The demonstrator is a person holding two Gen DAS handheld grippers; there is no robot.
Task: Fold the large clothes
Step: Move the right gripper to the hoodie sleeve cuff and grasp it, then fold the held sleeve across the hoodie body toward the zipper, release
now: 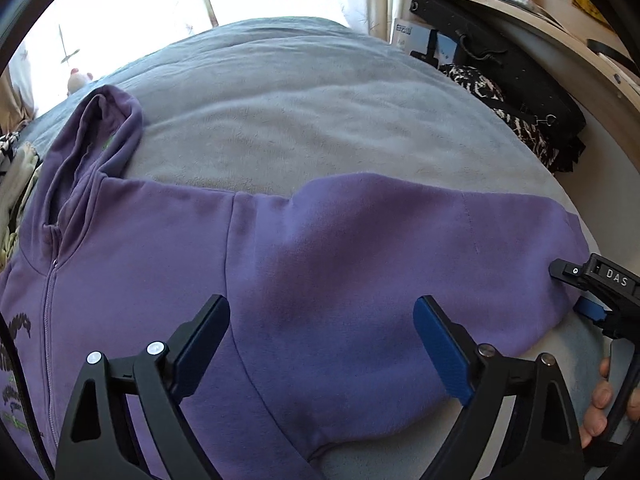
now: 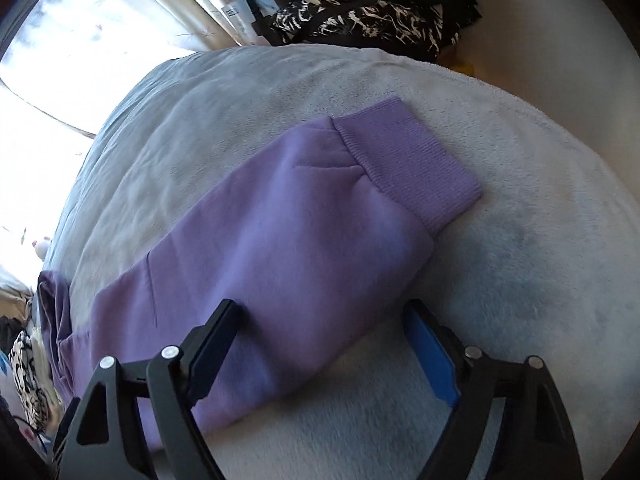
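Observation:
A purple zip hoodie [image 1: 160, 280] lies spread on a grey blanket [image 1: 300, 120], its hood [image 1: 104, 128] at the far left. Its sleeve [image 1: 400, 248] stretches to the right. My left gripper [image 1: 322, 320] is open just above the sleeve near the shoulder seam. In the right wrist view the sleeve [image 2: 280, 240] ends in a ribbed cuff [image 2: 408, 168]. My right gripper [image 2: 320, 320] is open, straddling the sleeve's near edge; it also shows in the left wrist view [image 1: 592, 288] at the sleeve's end.
Black and white patterned clothes [image 2: 360, 20] and a black case [image 1: 500, 64] lie past the bed's far right edge. A wooden shelf [image 1: 540, 20] stands behind. More patterned fabric [image 2: 28, 380] sits at the left. A bright window [image 1: 160, 0] is behind the bed.

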